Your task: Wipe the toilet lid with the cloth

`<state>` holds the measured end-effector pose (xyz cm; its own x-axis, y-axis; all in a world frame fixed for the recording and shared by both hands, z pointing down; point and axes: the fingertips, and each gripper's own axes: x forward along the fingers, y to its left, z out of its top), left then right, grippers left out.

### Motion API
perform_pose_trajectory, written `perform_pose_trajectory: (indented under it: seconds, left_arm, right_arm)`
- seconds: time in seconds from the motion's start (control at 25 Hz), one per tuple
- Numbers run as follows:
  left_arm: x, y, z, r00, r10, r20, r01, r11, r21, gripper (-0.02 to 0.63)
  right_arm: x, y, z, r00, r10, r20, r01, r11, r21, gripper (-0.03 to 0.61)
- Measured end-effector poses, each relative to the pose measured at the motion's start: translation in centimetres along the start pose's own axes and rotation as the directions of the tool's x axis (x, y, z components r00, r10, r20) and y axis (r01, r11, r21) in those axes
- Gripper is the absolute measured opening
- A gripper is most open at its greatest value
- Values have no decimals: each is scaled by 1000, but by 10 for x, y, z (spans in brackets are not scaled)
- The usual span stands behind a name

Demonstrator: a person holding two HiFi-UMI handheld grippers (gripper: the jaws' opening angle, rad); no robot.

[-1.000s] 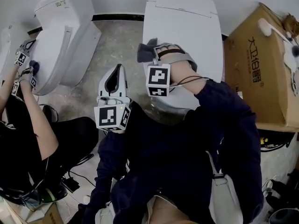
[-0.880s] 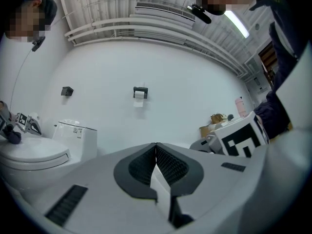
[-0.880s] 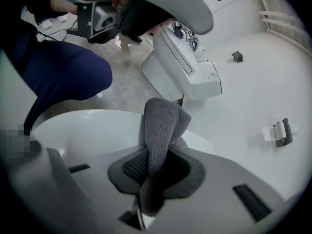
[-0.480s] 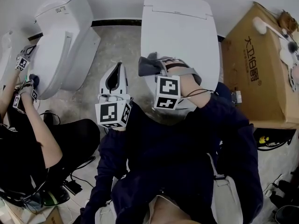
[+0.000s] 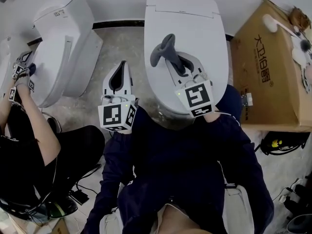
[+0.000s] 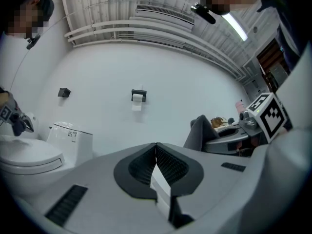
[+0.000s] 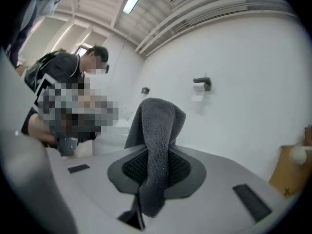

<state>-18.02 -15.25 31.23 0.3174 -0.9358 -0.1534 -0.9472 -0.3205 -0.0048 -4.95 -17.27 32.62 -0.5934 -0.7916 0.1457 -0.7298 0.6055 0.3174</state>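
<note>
Toilet lid (image 5: 195, 33) | cloth (image 5: 163, 50) pinched by right hand-held gripper (image 5: 171, 58), held off it | left hand-held gripper (image 5: 122, 71) pressed together, empty | wiping seemingly unfinished

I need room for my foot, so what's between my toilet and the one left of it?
Just grey floor between the middle toilet and the left toilet, per the head view; the shut left gripper hangs above it.

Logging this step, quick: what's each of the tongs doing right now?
Left tongs: closed, nothing between them.
Right tongs: closed on the grey cloth.
</note>
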Motion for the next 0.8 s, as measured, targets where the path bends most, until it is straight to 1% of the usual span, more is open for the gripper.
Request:
perform_pose_trajectory:
  seconds: [0.12,0.2,0.28,0.52,0.8]
  left_arm:
    - [2,-1,0,1000,3,-3,-3,1000,-2,15]
    - [3,-1,-1,1000,3,-2,-3,1000,-4,15]
    - [4,-3,-2,1000,2,-4,-2,1000,-4,15]
    - [5,-3,-2,1000,0,-7,0,1000,3,15]
    - [5,0,-3,1000,3,-9,-3,1000,7,15]
  right_arm:
    - [-11,-18,7,991,-78,112,62,987,146,69]
    - [-15,-26,5,984,-111,140,80,973,216,69]
    - [-16,-28,1,982,-125,142,85,963,257,69]
    - [-15,-29,-6,981,-139,132,94,951,296,69]
    - [-15,-32,-9,980,-152,126,110,950,293,69]
